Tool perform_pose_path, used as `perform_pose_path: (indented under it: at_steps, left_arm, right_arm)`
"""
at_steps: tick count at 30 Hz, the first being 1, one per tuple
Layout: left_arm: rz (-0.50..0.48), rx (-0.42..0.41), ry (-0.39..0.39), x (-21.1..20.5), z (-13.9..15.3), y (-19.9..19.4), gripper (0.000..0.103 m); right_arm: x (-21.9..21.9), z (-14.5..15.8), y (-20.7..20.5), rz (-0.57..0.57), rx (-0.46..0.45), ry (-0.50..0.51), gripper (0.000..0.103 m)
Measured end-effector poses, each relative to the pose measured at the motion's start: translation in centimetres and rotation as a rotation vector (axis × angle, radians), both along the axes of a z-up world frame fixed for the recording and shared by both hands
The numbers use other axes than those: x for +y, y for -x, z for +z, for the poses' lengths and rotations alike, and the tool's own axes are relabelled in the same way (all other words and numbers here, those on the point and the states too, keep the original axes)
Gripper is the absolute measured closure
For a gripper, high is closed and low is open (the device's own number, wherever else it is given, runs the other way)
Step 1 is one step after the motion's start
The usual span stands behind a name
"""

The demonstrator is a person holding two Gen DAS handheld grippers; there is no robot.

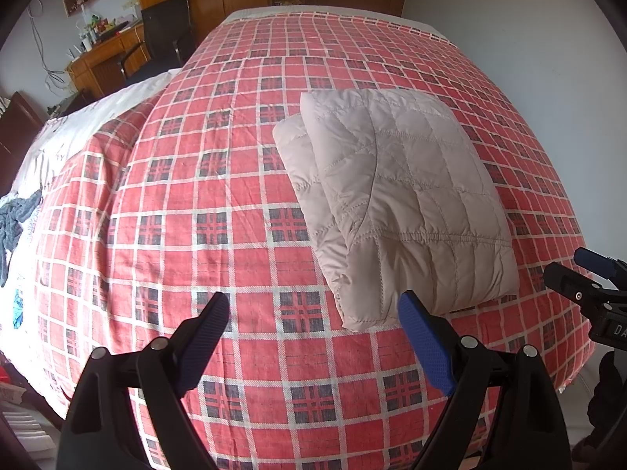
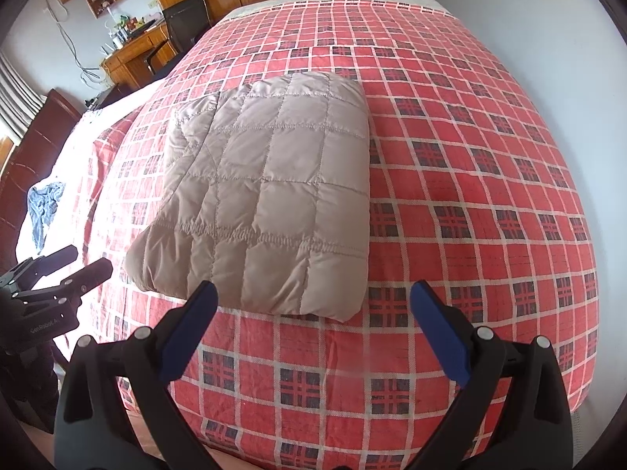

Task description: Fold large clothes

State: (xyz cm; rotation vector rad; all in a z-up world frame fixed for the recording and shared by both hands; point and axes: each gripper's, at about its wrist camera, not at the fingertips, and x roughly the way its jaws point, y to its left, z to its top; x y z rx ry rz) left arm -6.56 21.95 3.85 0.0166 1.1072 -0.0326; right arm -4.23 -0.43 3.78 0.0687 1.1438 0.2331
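A pale quilted jacket [image 1: 395, 199] lies folded into a thick, squarish bundle on the red checked bedcover [image 1: 196, 203], toward the near edge of the bed and a little right of its middle. The left gripper [image 1: 313, 337] hangs just short of the bundle's near left corner with its jaws spread wide and nothing between them; the right gripper [image 2: 313, 313] sits before the near edge, equally wide and empty. The jacket looks light, puffy and soft, with a smooth shell that is probably slippery, so the layers may spring open or slide. If it needs shifting or another fold, the stitched, gathered hem along the near side looks the firmest place to pinch, catching all layers together.
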Motion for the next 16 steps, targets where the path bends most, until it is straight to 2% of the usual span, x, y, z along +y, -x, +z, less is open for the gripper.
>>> perform_pose_path:
  at_steps: [4,16]
  left_arm:
    - [-0.001,0.001,-0.001,0.12,-0.07,0.07,0.015]
    - [-0.004,0.008,0.001,-0.08,-0.23,-0.11,0.015]
  right_arm:
    - [0.02,-0.04,0.02,-0.002,0.003,-0.013,0.005]
    - [0.35,-0.68,0.03,-0.008,0.030,0.031,0.005]
